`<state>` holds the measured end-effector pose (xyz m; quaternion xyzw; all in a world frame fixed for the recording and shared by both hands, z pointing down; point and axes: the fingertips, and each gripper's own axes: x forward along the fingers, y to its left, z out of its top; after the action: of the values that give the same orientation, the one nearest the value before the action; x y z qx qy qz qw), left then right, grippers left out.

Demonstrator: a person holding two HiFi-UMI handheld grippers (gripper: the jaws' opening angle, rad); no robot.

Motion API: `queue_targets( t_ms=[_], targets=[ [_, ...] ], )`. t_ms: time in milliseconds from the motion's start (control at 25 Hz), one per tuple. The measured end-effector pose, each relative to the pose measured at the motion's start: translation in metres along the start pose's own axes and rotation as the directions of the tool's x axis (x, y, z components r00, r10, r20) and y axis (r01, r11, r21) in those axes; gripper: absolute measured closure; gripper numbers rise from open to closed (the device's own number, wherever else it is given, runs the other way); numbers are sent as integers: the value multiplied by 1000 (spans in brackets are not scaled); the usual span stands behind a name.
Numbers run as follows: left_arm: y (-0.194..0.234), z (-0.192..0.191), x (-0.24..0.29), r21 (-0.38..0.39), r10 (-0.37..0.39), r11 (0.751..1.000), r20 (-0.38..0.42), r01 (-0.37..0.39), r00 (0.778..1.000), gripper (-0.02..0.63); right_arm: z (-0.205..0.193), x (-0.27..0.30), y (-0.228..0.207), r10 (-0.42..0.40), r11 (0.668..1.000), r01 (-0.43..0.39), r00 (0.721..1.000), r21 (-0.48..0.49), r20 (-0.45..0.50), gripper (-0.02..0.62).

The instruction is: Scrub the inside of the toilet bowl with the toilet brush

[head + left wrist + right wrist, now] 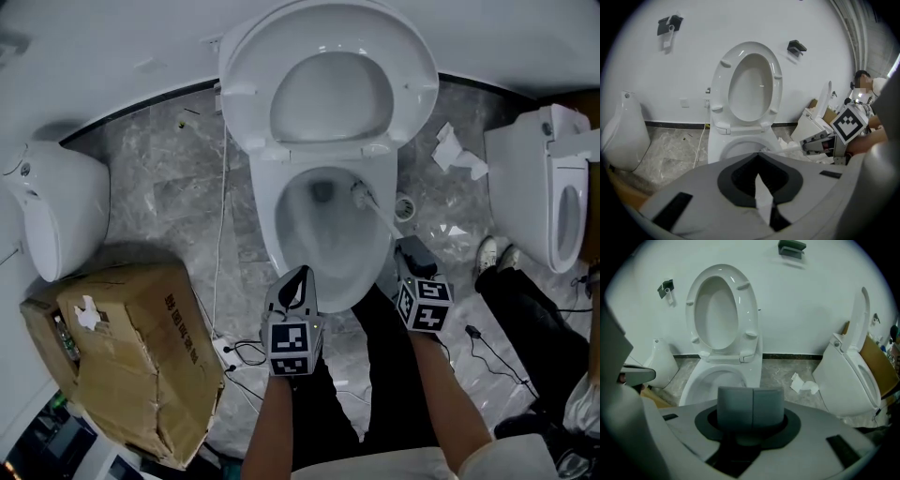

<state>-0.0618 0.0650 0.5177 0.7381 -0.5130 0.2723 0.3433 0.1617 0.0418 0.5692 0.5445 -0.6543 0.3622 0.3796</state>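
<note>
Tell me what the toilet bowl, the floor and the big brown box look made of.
Toilet bowl: glazed ceramic, probably; glossy white with highlights. Floor: polished grey marble or marble-look tile; veined. Box: matt brown cardboard; creased, torn edges.

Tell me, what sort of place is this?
Likely a toilet test room or fixture storeroom, not a home bathroom: an open toilet, a second toilet close by, a urinal-like fixture and a battered cardboard box.
</note>
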Motion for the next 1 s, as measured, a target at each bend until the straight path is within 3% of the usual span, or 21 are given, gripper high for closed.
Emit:
queue_targets(
  t_ms=[600,1000],
  targets=[
    [-8,-6,-18,105,-96,990,-10,96,995,578,-56,-45,11,-56,992,58,998,109,-21,423],
    [4,-1,-32,191,-167,968,-3,165,986,578,-116,-80,33,-70,978,77,996,193,-47,422]
  ],
)
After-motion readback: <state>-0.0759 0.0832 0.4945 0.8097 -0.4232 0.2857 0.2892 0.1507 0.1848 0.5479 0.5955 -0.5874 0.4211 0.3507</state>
